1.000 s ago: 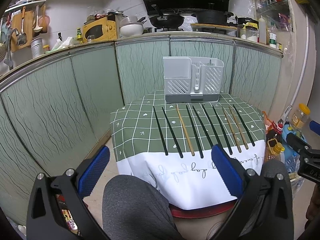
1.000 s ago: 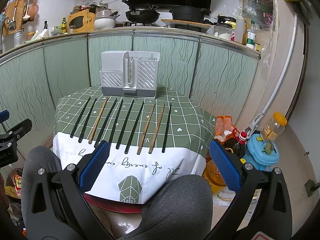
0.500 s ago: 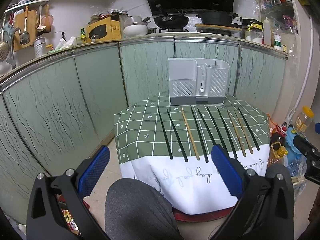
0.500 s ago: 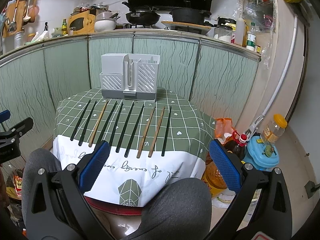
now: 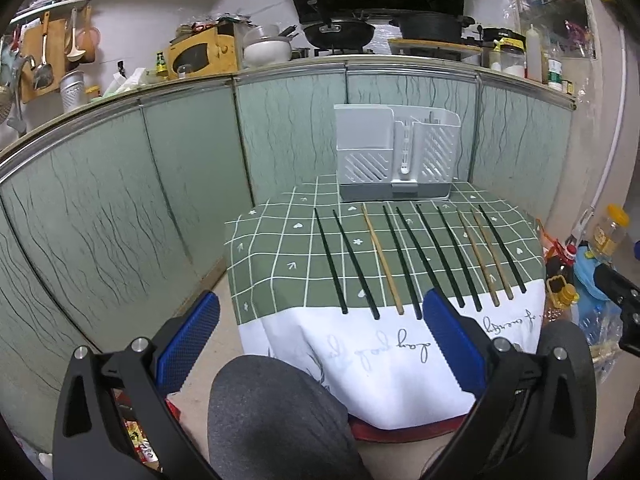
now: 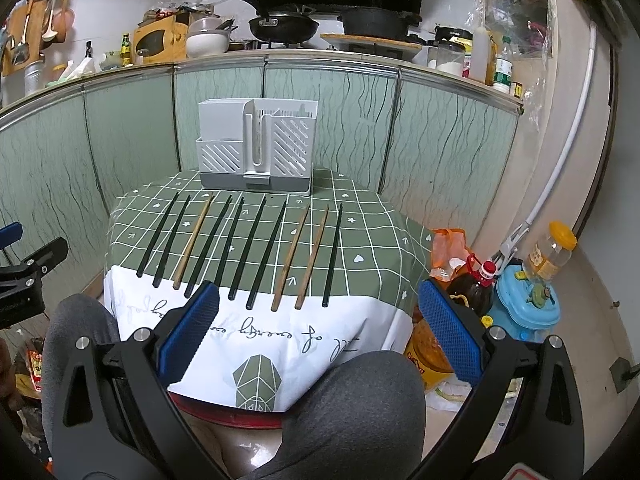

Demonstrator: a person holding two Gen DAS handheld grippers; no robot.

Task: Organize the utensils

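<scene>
Several chopsticks lie side by side on a small table with a green checked cloth (image 5: 276,252) (image 6: 372,236): dark ones (image 5: 330,260) (image 6: 332,254) and wooden ones (image 5: 382,258) (image 6: 290,258). A white slotted utensil holder (image 5: 396,154) (image 6: 258,146) stands at the table's far edge. My left gripper (image 5: 320,344) is open and empty, held low before the table's near left side. My right gripper (image 6: 318,336) is open and empty, held low before the table's near right side. Each gripper shows at the edge of the other view.
The person's grey-clad knees (image 5: 272,416) (image 6: 352,412) are under the grippers. Oil bottles, a blue container and a jar (image 6: 520,292) crowd the floor right of the table. Green cabinet panels (image 5: 120,200) curve behind and to the left, with a cluttered counter above.
Both grippers have drifted a little toward the table, the left one also swinging slightly left. Both stay open and empty. The chopsticks have not moved.
</scene>
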